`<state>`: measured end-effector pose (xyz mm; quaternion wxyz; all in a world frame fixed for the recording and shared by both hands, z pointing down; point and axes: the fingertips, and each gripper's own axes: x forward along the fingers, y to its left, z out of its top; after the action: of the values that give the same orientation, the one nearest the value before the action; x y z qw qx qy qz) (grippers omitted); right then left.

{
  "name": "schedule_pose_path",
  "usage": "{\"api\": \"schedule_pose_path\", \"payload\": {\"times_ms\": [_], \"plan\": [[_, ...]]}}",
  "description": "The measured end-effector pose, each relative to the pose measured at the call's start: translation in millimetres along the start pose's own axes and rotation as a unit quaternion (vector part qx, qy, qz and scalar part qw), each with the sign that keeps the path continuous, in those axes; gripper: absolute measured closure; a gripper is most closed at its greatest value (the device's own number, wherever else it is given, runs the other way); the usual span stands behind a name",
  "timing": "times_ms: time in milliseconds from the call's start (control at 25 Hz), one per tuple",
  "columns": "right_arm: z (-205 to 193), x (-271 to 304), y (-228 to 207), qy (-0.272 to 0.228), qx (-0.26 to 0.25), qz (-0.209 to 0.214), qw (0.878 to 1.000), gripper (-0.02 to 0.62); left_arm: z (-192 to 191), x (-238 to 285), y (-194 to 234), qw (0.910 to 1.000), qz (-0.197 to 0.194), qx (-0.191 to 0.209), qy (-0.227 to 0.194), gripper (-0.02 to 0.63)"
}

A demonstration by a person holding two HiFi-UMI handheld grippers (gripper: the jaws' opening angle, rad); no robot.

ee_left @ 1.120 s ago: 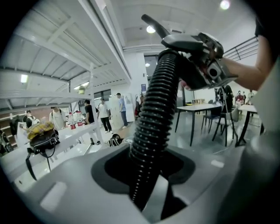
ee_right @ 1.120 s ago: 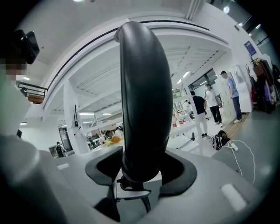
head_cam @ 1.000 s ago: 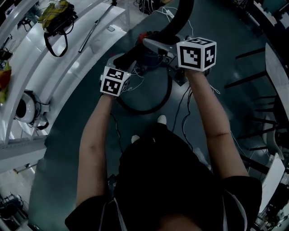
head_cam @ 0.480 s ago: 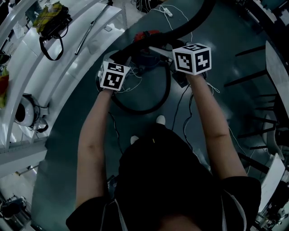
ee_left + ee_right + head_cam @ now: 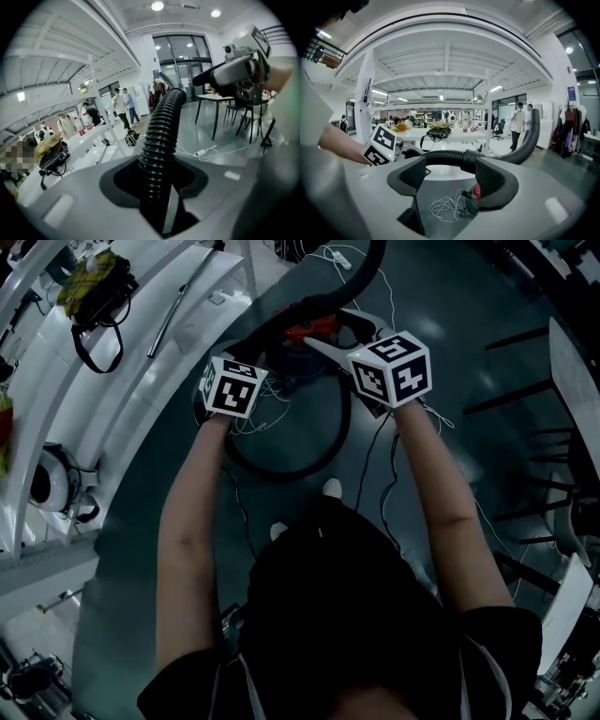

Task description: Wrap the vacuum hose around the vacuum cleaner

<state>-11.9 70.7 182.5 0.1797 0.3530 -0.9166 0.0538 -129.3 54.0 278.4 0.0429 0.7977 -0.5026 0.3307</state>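
- Dark glossy floor (image 5: 450, 362) in a big open hall. Long white benches (image 5: 141, 362) curve off on the left, and a black strap bag (image 5: 94, 301) is parked on one of them.
- The dark canister vacuum cleaner (image 5: 305, 332) with the red top sits on the floor, just ahead of both grippers.
- The black ribbed vacuum hose (image 5: 161, 136) makes a loop on the floor round the near side of the vacuum cleaner, then climbs up and away.
- The left gripper (image 5: 159, 180) is clamped on the hose, which pokes up from between its jaws. Those jaws have just squeezed in a touch.
- The right gripper (image 5: 451, 169) has its jaws wide apart and isn't pinching anything, though they've just closed a bit. The hose runs sideways across its tips, and through the gap you can see a tangled white cord (image 5: 446, 208) on the floor.
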Motion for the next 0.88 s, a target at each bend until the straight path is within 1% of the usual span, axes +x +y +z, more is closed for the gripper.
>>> {"api": "schedule_pose_path", "payload": {"times_ms": [160,320,440,520,600,680,800,840,880], "plan": [[7.3,10.3,-1.6,0.015,-0.048,-0.001,0.999,0.253,10.8,6.1,-14.0,0.9994,-0.028,0.018,0.005,0.436],[11.4,14.7,-8.4,0.025,-0.085,-0.015,0.996,0.249,18.5,9.3,-19.9,0.998,-0.05,0.035,0.014,0.437],[13.1,16.5,-14.4,0.034,-0.125,-0.029,0.991,0.238,18.6,9.4,-21.3,0.9967,-0.06,0.048,0.025,0.439],[11.1,18.1,-15.6,0.046,-0.157,-0.021,0.986,0.224,18.5,9.8,-23.3,0.9958,-0.064,0.058,0.03,0.439],[6.5,21.4,-13.5,0.061,-0.192,-0.004,0.979,0.213,17.5,10.4,-24.1,0.9949,-0.066,0.067,0.036,0.439],[1.4,24.6,-13.5,0.08,-0.232,0.004,0.969,0.206,18.0,10.4,-25.4,0.9937,-0.069,0.078,0.042,0.439],[-9.2,31.1,-16.2,0.123,-0.296,0.006,0.947,0.202,24.8,9.7,-29.7,0.992,-0.076,0.09,0.046,0.44],[-13.1,34.7,-16.2,0.137,-0.312,0.01,0.94,0.202,27.6,10.0,-31.0,0.9915,-0.078,0.093,0.046,0.44],[-16.2,38.5,-15.6,0.147,-0.321,0.017,0.935,0.202,30.1,10.7,-32.3,0.9911,-0.08,0.096,0.047,0.44]]}}
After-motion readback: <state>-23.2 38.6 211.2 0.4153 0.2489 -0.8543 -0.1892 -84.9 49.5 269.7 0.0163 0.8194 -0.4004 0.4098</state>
